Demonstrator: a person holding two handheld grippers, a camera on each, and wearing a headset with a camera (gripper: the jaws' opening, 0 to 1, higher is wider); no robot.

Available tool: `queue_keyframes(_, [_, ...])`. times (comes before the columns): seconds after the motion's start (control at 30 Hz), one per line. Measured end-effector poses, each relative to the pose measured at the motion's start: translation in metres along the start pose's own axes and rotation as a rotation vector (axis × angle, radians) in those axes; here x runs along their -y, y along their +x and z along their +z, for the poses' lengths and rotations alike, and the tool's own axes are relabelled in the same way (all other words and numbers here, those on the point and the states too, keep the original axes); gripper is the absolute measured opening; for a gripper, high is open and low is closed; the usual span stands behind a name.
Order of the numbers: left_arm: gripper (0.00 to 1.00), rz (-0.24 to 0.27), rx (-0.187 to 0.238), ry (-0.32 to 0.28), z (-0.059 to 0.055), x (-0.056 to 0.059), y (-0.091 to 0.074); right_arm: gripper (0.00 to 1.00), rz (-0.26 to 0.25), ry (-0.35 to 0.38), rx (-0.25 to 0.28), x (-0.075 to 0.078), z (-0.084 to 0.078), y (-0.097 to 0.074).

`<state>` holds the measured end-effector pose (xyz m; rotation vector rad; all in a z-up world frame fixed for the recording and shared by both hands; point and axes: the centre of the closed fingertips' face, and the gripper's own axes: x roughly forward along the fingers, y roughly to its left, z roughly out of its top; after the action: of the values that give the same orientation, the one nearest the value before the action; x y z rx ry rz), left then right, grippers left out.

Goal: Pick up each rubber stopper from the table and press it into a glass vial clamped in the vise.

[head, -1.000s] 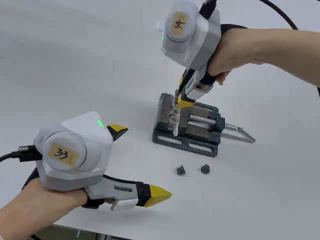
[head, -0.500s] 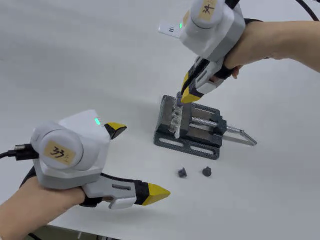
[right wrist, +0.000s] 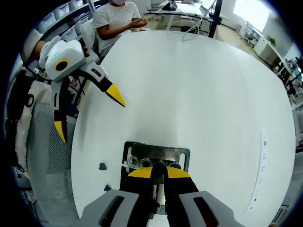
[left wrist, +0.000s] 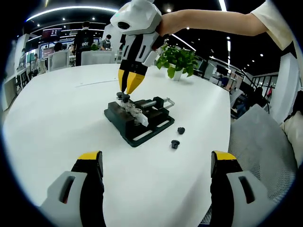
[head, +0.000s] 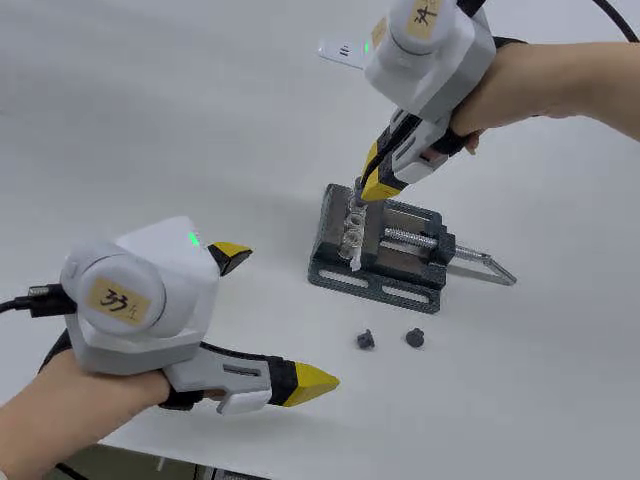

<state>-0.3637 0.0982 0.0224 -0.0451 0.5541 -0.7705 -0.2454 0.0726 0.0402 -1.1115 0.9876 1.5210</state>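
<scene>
Above the vise [head: 375,285], the right gripper [head: 365,190] has its jaws nearly closed on a dark rubber stopper [right wrist: 159,169], just over the clamped glass vials [head: 351,236]. The left gripper [head: 278,319] hangs wide open and empty near the table's near edge, well apart from the vise. Two loose stoppers [head: 365,339] lie beside the vise on the bare white table [head: 150,120]. A potted plant [left wrist: 177,59] stands behind, with an office beyond.
</scene>
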Motion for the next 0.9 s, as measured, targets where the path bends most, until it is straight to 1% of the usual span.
queue_keyframes(0.2, [0.94,-0.001,-0.002,-0.004,-0.0009,0.0004,0.0005,0.03,0.003,0.010,-0.007,0.0009,-0.0039,0.0012])
queue_keyframes(0.53, [0.94,-0.006,-0.008,-0.008,-0.0028,0.0026,0.0009,0.01,0.011,0.012,-0.003,-0.0003,-0.0030,0.0036])
queue_keyframes(0.67, [0.94,-0.006,-0.009,-0.010,-0.0033,0.0028,0.0013,0.00,0.012,0.008,-0.006,0.0037,-0.0018,0.0048])
queue_keyframes(0.73, [0.94,-0.006,-0.009,-0.011,-0.0033,0.0029,0.0016,0.00,0.014,0.008,-0.008,0.0022,-0.0018,0.0043])
queue_keyframes(0.9, [0.94,-0.009,-0.011,-0.017,-0.0043,0.0040,0.0029,0.00,0.008,-0.013,-0.027,0.0020,-0.0020,0.0050])
